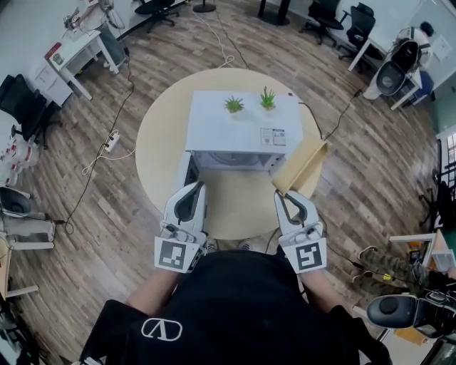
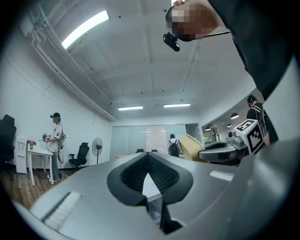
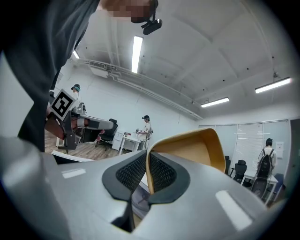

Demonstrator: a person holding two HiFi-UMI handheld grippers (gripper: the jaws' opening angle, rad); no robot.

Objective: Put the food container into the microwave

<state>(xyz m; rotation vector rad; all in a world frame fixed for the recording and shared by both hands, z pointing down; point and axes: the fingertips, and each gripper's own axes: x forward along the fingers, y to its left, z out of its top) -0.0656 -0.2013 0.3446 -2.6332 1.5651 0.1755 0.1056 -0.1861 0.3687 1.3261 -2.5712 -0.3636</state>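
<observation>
A white microwave (image 1: 239, 125) stands on a round wooden table (image 1: 160, 135), its door (image 1: 185, 171) swung open to the left. My right gripper (image 1: 282, 194) is shut on the rim of a tan food container (image 1: 303, 165), held tilted in front of the microwave's right corner. In the right gripper view the container's wall (image 3: 192, 150) rises from between the pads (image 3: 161, 173). My left gripper (image 1: 196, 187) hovers by the open door, its jaws together with nothing in them; in the left gripper view its tips (image 2: 149, 157) meet, and the container (image 2: 190, 145) shows to the right.
Two small potted plants (image 1: 234, 105) (image 1: 268, 98) sit on the microwave's top. A cable runs off the table's right side (image 1: 335, 121). Office chairs (image 1: 324, 18), desks (image 1: 78, 50) and a power strip (image 1: 110, 140) stand on the wooden floor around the table.
</observation>
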